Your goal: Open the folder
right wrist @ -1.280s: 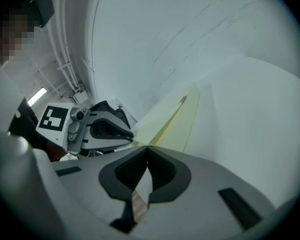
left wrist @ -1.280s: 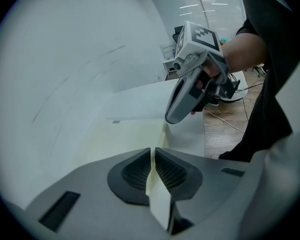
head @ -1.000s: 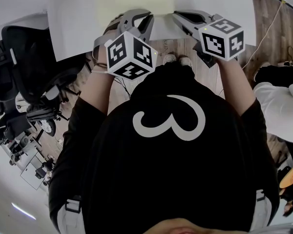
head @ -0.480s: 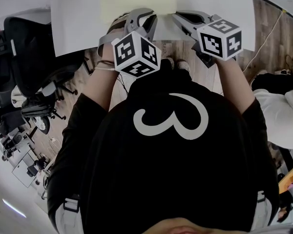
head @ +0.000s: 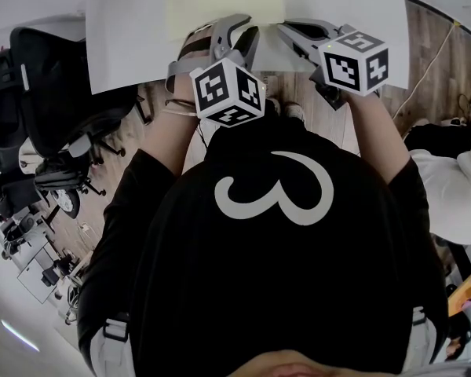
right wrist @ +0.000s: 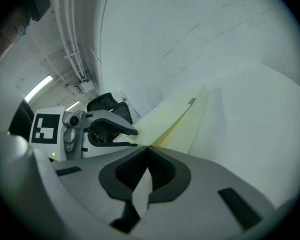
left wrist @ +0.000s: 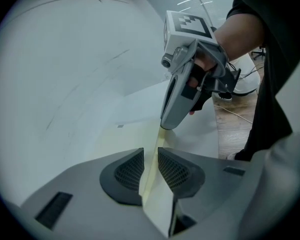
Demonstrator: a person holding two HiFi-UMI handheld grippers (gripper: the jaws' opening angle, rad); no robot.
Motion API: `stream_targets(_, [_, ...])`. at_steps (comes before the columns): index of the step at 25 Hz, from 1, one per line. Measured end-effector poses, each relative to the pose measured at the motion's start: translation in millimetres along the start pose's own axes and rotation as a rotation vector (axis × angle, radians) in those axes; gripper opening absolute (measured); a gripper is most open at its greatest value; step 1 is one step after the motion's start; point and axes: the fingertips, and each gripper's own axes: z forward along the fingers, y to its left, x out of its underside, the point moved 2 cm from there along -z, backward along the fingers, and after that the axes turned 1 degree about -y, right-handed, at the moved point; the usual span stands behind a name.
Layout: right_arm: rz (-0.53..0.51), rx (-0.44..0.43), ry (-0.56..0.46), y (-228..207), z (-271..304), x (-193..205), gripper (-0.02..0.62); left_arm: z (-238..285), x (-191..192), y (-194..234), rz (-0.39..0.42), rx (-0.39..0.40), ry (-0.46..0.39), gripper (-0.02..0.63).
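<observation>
Left gripper [left wrist: 150, 168] jaws opening, folder [head: 220, 2] cover edge standing loose between them; right gripper [right wrist: 148, 170] clamping folder's near edge (jaws pressed together)

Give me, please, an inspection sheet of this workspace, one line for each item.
Surface: white table.
Job's things: pale yellow folder at the table's near edge.
Clutter: nothing seen.
Grippers: left gripper jaws are opening, with a folder leaf between them that is not pressed; right gripper shut on the folder's edge.
Cables: one thin cable on the floor.
Surroundings: wooden floor; black office chairs to the left.
</observation>
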Motion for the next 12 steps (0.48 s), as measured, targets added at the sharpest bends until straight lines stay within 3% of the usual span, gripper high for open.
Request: stream_targets(12, [-0.020,0.006,-0.007,-9.3,2.1,-7.3,0.025,13.3,-4.7,9.8,0.079,-0.060,0.011,0.077])
